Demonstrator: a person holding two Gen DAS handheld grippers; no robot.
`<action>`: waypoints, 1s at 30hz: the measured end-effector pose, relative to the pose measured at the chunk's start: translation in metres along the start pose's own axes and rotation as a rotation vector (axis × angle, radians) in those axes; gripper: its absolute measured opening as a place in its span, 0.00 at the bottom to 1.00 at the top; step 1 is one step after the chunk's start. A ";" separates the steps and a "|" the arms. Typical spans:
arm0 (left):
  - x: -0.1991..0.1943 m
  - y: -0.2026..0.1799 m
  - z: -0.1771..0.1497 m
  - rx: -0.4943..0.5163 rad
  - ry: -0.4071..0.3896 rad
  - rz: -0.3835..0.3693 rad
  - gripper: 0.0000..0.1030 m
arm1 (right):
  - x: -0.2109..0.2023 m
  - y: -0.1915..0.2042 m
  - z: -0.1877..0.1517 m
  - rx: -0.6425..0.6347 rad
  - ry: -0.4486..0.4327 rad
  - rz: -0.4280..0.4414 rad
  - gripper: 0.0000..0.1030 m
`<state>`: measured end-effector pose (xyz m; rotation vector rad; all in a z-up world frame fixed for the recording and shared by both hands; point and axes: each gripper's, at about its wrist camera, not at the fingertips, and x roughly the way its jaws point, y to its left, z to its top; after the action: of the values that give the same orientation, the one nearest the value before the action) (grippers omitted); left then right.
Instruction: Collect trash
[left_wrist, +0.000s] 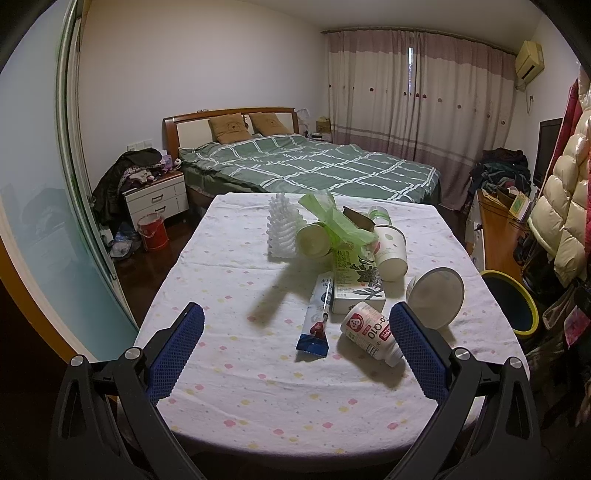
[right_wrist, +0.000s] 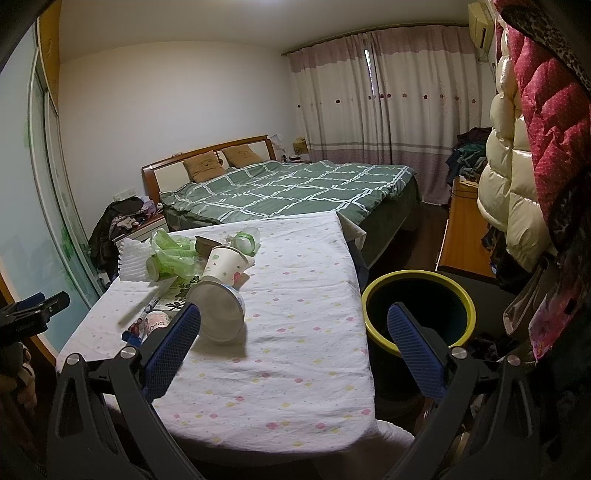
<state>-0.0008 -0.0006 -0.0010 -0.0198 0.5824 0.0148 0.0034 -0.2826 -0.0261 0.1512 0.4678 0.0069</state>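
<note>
From my left gripper (left_wrist: 295, 325), spread wide and empty, the trash lies on the table (left_wrist: 229, 387): white bottle (left_wrist: 371, 334), blue tube (left_wrist: 317, 321), carton (left_wrist: 356, 280), cups. From my right gripper (right_wrist: 293, 326), equally wide and empty, a bowl (right_wrist: 218, 312) sits near my left finger; the yellow-rimmed bin (right_wrist: 419, 312) stands beside the table.

A bed (left_wrist: 295, 162) with a green checked quilt (left_wrist: 325, 170) fills the middle of the frame; two brown pillows (left_wrist: 229, 129) lean on its wooden headboard (left_wrist: 184, 123). At centre left a white nightstand (left_wrist: 157, 197) is piled with clothes (left_wrist: 136, 166), and a red bucket (left_wrist: 152, 232) stands on the floor just beside it. Curtains (left_wrist: 413, 99) hang at upper right, an air conditioner (left_wrist: 530, 59) beside them. Puffy coats (right_wrist: 517, 147) hang along the right edge.
</note>
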 end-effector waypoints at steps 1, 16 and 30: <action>0.000 0.000 0.000 0.001 0.000 0.001 0.96 | 0.000 0.000 0.000 0.001 0.000 -0.001 0.94; 0.001 -0.002 -0.001 0.002 0.007 -0.003 0.96 | 0.000 -0.005 0.000 0.007 -0.002 -0.006 0.94; 0.005 -0.003 -0.003 0.002 0.017 -0.006 0.96 | 0.000 -0.007 0.000 0.010 0.000 -0.007 0.94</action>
<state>0.0017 -0.0036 -0.0067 -0.0195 0.5997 0.0082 0.0032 -0.2900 -0.0272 0.1595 0.4684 -0.0018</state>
